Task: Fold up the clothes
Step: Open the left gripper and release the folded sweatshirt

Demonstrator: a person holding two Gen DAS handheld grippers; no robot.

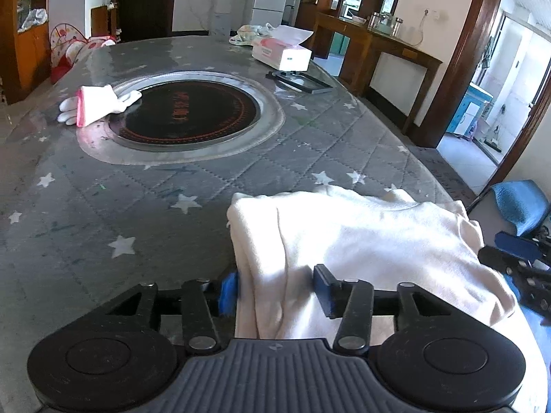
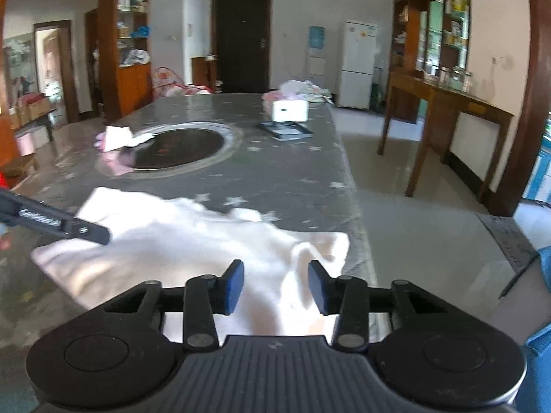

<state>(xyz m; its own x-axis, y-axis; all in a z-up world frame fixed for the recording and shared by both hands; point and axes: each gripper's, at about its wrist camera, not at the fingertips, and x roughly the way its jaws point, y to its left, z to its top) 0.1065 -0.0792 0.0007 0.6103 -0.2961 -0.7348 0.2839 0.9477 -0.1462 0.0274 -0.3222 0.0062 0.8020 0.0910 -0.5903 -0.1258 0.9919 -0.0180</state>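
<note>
Both the left gripper [image 1: 275, 287] and right gripper [image 2: 275, 284] stand spread over the soft, light white garment [image 1: 361, 241], best pinched at its six-o'clock hem.

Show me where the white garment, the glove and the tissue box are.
white garment [image 1: 361, 241]: left wrist view, middle of the folded cloth.
glove [image 1: 98, 105]: left wrist view, on the palm, beside the round cooktop.
tissue box [image 1: 282, 54]: left wrist view, on its top face.
</note>
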